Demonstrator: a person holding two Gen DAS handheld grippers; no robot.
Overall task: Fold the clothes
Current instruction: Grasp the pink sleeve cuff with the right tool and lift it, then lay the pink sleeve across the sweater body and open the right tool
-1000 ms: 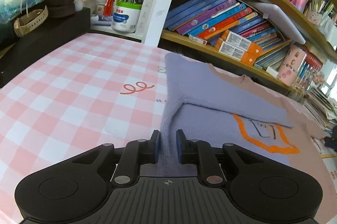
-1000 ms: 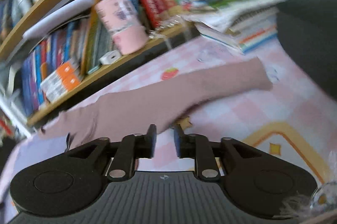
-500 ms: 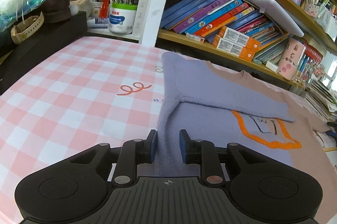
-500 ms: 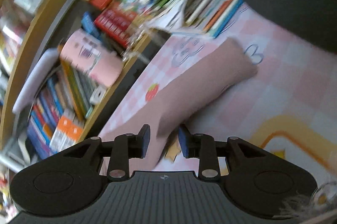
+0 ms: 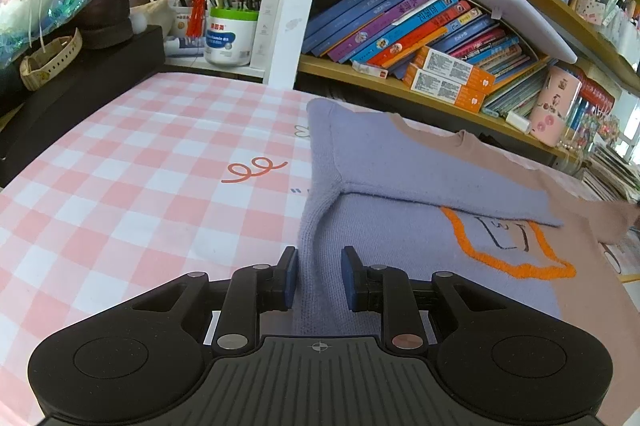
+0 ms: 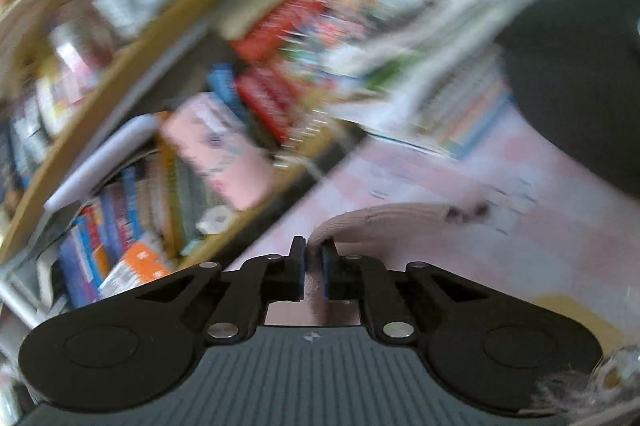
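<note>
With the right claw (image 6: 313, 258) clenched on the pink sleeve (image 6: 384, 222) and the left claw (image 5: 319, 276) released astride the sweater (image 5: 400, 226) near the desk's (image 5: 120, 165) front edge, a fast pull may drag it askew.

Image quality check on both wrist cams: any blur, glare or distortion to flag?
Left wrist view: sharp, evenly lit, strong fisheye bending the bookshelf; sweater and left gripper crisp. Right wrist view: heavy motion blur smears the shelves, blown-out glare top right; only the right gripper, closed on the pink sleeve, stays sharp.
</note>
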